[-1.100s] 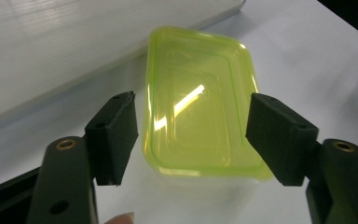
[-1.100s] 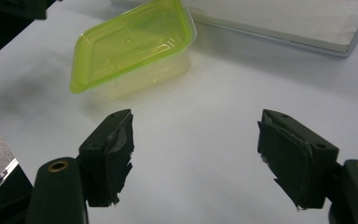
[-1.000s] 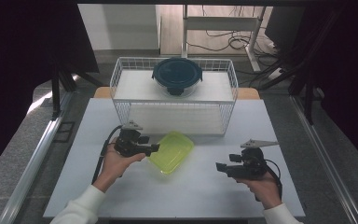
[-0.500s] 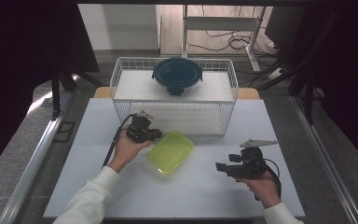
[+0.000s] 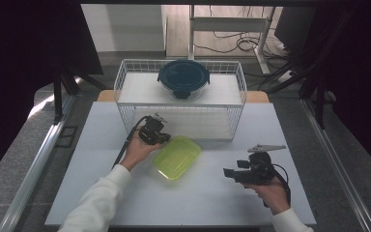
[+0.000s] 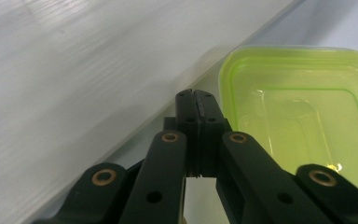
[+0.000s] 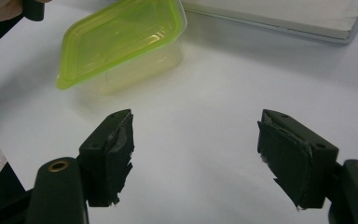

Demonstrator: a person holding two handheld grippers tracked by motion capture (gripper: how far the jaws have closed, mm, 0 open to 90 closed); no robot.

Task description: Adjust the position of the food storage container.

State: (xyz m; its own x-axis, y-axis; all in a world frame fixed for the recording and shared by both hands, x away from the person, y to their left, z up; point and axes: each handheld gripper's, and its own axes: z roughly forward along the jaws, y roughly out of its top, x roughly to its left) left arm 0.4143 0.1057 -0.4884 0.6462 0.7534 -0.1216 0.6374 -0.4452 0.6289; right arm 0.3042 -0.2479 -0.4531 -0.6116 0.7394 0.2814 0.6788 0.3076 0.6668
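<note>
Working around the green lidded container [image 5: 177,156], which sits on the white table [image 5: 101,145] just in front of the wire basket [image 5: 125,92]. A dark round lidded bowl [image 5: 183,78] stands at the back of that basket.

Left gripper [image 5: 153,131]: jaws pressed together, nothing between them. In the left gripper view the closed tips [image 6: 196,100] sit just beside the container's near-left corner, by the white board under the basket. Touching the rim or just clear of it? Can't tell, the angle is too shallow.

Right gripper [image 5: 232,173]: jaws wide apart, empty, well to the right of the container and pointed toward it. Right gripper view shows the container [image 7: 121,42] ahead and to the left, with bare table between the two pads [image 7: 121,144].

Judged step: getting a hold on the container. To do it well, the right gripper should come in low and level, straddle a short wall below the lid's lip, then close gently, since thin plastic will flex and skate on this smooth top. The closed left tips could serve as a backstop against the far corner.

Change from a second ago: the left gripper has moved away from the container's left edge, up toward the basket front. Container looks unmoved. Right gripper unmoved, with the same spread.
</note>
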